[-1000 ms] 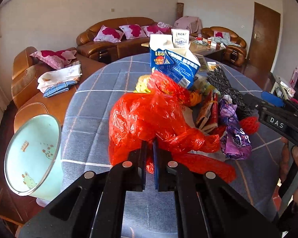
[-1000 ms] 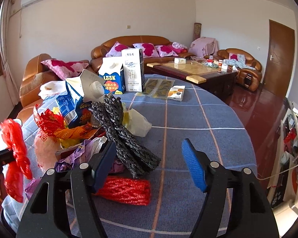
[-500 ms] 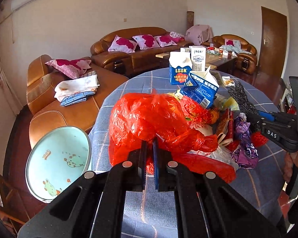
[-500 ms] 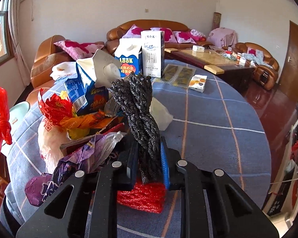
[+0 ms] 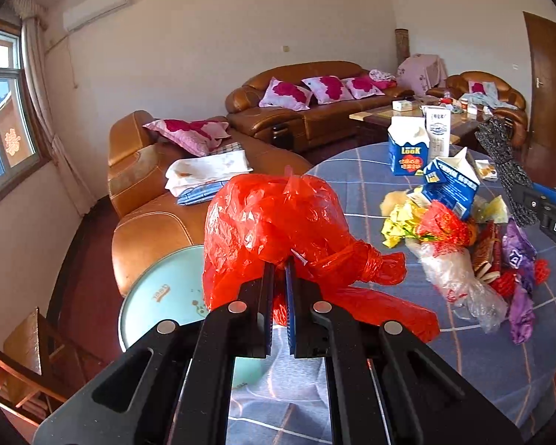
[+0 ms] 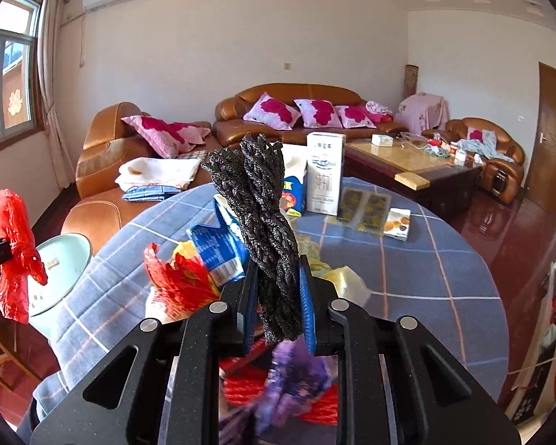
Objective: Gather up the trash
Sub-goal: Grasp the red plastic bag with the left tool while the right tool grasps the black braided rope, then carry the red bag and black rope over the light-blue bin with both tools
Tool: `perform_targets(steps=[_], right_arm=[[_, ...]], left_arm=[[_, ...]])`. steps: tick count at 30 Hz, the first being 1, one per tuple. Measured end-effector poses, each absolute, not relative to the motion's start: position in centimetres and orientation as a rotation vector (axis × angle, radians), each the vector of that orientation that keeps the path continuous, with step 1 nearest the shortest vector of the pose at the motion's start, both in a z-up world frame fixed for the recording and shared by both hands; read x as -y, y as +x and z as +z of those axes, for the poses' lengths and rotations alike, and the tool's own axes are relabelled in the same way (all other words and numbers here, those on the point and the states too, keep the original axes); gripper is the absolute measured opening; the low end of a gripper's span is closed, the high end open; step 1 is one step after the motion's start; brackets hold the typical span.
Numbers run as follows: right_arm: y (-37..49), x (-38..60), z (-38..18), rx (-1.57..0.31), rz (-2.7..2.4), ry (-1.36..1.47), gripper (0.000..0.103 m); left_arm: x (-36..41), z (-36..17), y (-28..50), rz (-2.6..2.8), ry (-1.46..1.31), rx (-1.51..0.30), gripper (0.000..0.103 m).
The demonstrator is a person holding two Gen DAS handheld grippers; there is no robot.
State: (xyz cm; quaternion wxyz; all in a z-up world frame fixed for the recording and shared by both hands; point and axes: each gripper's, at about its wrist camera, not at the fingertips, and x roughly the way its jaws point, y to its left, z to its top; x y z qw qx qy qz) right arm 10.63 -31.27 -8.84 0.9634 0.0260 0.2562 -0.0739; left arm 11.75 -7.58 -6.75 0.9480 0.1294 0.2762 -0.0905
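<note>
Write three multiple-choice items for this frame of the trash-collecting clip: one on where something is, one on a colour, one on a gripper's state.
1. Where does the white upright carton stand?
A. on the blue checked tablecloth
B. on the brown sofa
C. inside the pale green bin

2. What colour is the plastic bag held by the left gripper?
A. purple
B. red
C. yellow

3. What is the state of the right gripper?
A. wide open with nothing between the fingers
B. shut on a milk carton
C. shut on the black twisted mesh bundle

Key:
1 A, the carton stands on the table's cloth beside the blue Look carton.
2 B, the crumpled bag clamped between the left fingers is red.
3 C, its jaws have just been closing and the pads now press the bundle from both sides.
</note>
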Motion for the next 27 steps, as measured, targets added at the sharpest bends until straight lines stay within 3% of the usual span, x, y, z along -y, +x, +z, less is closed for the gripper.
perform_targets(steps=[27], right_arm=[[17.3,20.2,-7.9,-0.476,0.069,-0.030,0.021]], left_arm=[[-1.6,-6.0,13.9,0.104,0.258,-0.556,0.005]])
